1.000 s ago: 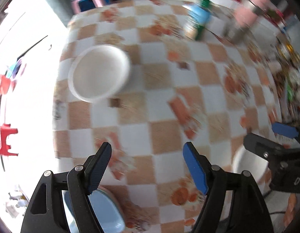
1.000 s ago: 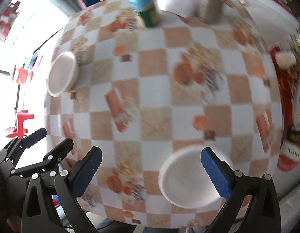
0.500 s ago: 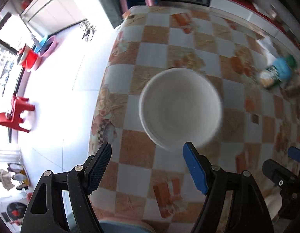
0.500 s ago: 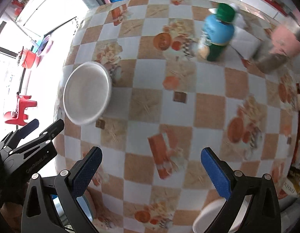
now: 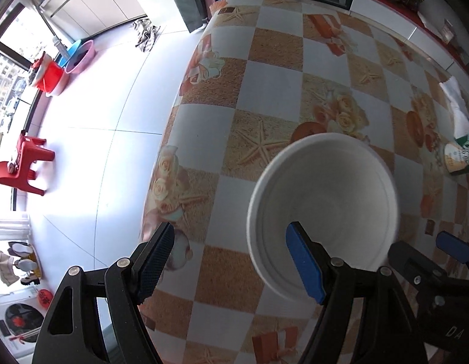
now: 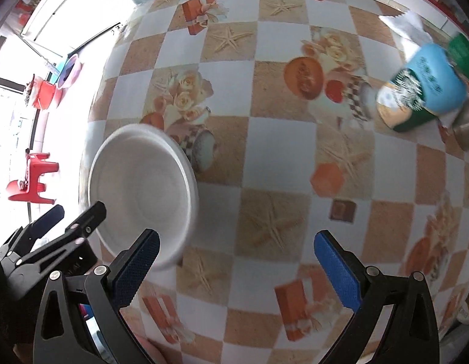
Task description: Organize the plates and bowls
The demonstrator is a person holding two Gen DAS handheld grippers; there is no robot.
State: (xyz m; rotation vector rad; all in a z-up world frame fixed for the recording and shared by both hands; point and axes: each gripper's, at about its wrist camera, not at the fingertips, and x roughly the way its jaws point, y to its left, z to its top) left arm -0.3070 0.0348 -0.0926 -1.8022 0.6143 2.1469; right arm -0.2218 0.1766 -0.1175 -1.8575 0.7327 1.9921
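bowl (image 5: 322, 209) sits near the table (image 5: 264, 85) edge, white, stiff, probably light and slick. i'd pinch its rim. left tool (image 5: 231, 261) gapes with one finger inside it; right tool (image 6: 237, 268) gapes, empty.

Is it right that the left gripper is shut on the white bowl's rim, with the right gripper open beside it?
Not quite. The left gripper is open, not shut: in the left wrist view one finger sits over the bowl and the other outside it, gripping nothing. The right gripper is open, as you said.
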